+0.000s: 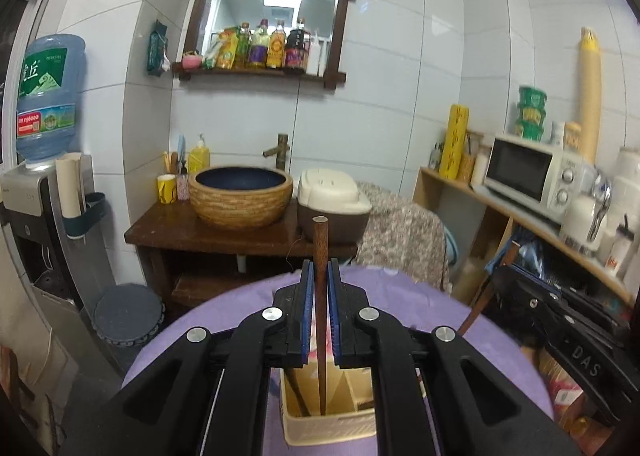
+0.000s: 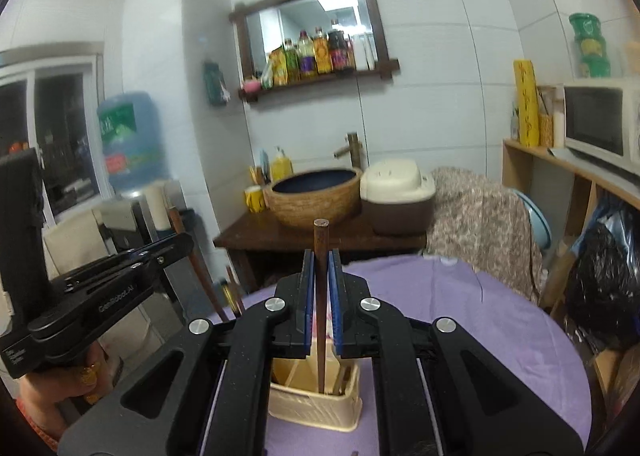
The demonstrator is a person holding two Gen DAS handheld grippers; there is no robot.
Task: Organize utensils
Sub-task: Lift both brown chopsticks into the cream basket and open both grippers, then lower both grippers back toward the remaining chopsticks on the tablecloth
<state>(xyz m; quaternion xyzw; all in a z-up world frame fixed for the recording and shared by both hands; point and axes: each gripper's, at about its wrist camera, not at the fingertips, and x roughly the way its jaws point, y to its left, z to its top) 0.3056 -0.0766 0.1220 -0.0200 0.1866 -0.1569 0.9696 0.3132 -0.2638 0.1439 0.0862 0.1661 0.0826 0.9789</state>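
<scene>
Matt dark wooden chopstick [image 1: 320, 256], ribbed cream plastic basket [image 2: 316, 408], purple cloth [image 2: 480, 316]

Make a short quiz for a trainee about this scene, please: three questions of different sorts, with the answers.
1. True or false: the left gripper is shut on a wooden chopstick.
2. Multiple choice: what stands below the right gripper? A) a glass jar B) a cream utensil holder C) a metal pot
3. Fill in: the holder stands on a ____ tablecloth.

Key:
1. True; its pads press on the stick.
2. B; the right gripper's own chopstick points down into it.
3. Purple.
</scene>
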